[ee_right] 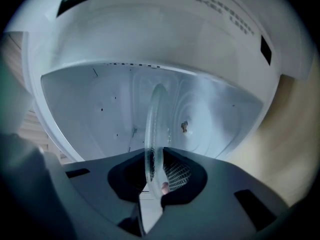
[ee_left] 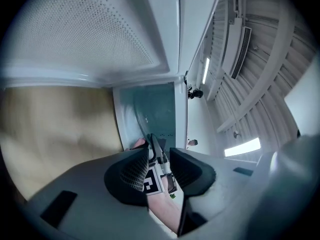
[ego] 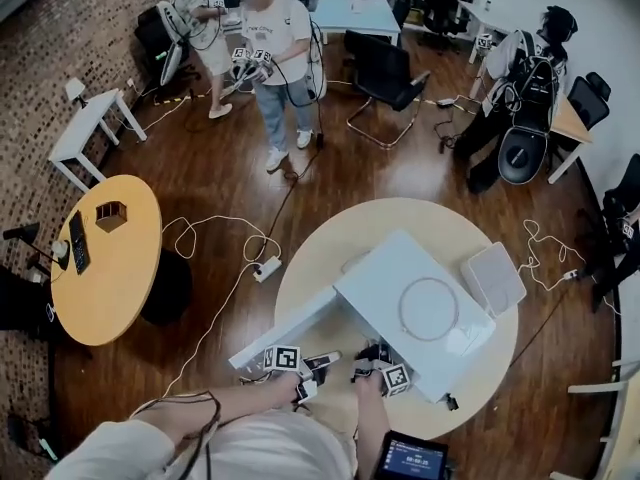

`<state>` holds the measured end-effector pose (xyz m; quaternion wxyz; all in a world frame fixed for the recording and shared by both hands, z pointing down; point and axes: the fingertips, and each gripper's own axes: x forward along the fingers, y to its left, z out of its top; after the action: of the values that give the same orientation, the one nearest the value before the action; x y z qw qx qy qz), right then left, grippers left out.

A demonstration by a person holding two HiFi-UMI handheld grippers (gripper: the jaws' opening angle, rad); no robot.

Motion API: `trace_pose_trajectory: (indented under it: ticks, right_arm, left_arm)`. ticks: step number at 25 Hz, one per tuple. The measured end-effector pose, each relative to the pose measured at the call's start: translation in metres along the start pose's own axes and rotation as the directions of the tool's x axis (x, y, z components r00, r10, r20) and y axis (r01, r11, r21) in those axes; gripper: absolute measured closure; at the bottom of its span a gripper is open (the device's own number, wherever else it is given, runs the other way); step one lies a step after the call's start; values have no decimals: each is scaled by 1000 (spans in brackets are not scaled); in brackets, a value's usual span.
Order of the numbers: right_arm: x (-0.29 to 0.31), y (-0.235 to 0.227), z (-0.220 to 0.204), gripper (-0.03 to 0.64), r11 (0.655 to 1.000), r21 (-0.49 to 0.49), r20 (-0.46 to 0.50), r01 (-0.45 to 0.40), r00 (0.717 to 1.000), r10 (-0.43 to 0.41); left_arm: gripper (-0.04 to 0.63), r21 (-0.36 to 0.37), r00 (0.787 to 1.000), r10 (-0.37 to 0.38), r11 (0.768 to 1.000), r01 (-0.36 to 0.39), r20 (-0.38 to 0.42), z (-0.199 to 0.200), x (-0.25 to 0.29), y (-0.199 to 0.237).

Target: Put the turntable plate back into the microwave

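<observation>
A white microwave (ego: 420, 308) stands on a round beige table (ego: 330, 233) with its door (ego: 285, 333) swung open to the left. My right gripper (ee_right: 157, 171) is shut on the rim of the clear glass turntable plate (ee_right: 156, 124). I see the plate edge-on, reaching into the white cavity (ee_right: 100, 109); a small hub (ee_right: 184, 127) shows on the cavity wall beside it. My left gripper (ee_left: 160, 159) stands open with nothing between its pads, beside the door's perforated inner face (ee_left: 85, 29). Through its gap I see my right gripper's marker cube (ee_left: 152, 182). Both grippers (ego: 290, 360) (ego: 385, 373) hover at the microwave's front.
A thin ring (ego: 428, 308) lies on top of the microwave, and a white box (ego: 493, 276) sits to its right. A power strip (ego: 267, 268) and cables run over the wooden floor. A yellow round table (ego: 110, 258) is at left. People (ego: 275, 58) and chairs are at the far side.
</observation>
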<state>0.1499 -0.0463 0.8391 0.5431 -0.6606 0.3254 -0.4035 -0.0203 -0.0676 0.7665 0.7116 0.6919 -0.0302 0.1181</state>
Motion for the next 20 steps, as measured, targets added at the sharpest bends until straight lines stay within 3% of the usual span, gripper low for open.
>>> trace_pose_trajectory:
  ticks: [13, 16, 20]
  right_arm:
    - [8, -14, 12, 578, 1000, -1, 71, 0, 998, 0]
    - [15, -12, 11, 578, 1000, -10, 73, -26, 997, 27]
    - [22, -12, 9, 578, 999, -34, 57, 2, 998, 0]
  left_arm:
    - [477, 31, 997, 33, 999, -31, -69, -7, -3, 6]
    - [477, 40, 997, 31, 999, -29, -64, -1, -4, 5]
    - [477, 42, 998, 28, 999, -26, -52, 3, -6, 1]
